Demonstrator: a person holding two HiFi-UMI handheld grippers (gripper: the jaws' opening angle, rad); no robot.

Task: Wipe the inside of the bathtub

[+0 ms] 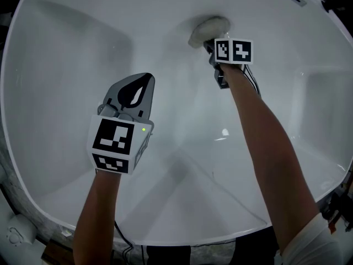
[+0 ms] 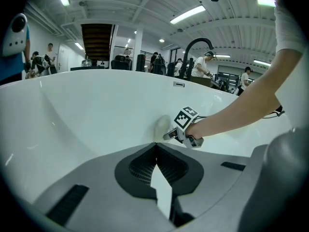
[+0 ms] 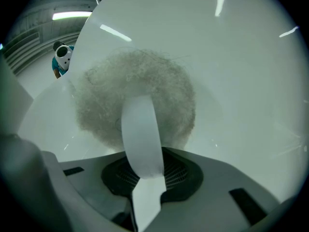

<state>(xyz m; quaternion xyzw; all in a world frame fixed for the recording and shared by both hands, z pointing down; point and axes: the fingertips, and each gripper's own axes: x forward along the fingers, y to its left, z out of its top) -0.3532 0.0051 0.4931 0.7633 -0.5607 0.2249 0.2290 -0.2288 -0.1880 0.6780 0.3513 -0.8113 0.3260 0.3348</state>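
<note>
**On the far wall, the pad is at work**

Up on the far slope of the white bathtub, the right gripper has a round, fluffy pale-grey wiping pad against the enamel. Its own view settles the grip. The jaws are clamped on the white strap that loops off the pad's back, and the pad fills the space just beyond them. It looks to be touching the wall, though I can't quite tell whether it sits flat or only on one edge.

Over to the left gripper, which hangs above the near left of the basin, well clear of the surface. Its jaws are together with nothing between them, as the left gripper view shows at the tips. It has no part in this stroke.

Most of the tub's inside is yet to be covered, to my eye: the floor, the near slope and both side walls.

To do this step well, I'd lean the pad flat so the whole face rubs, not just the rim. Because the hold is on a soft strap, the pad could fold or twist under a hard shove, so firm, even pressure suits it best. Overlapping passes should then run down from the far wall towards the floor. That spare gripper should stay out of the wiping path.
</note>
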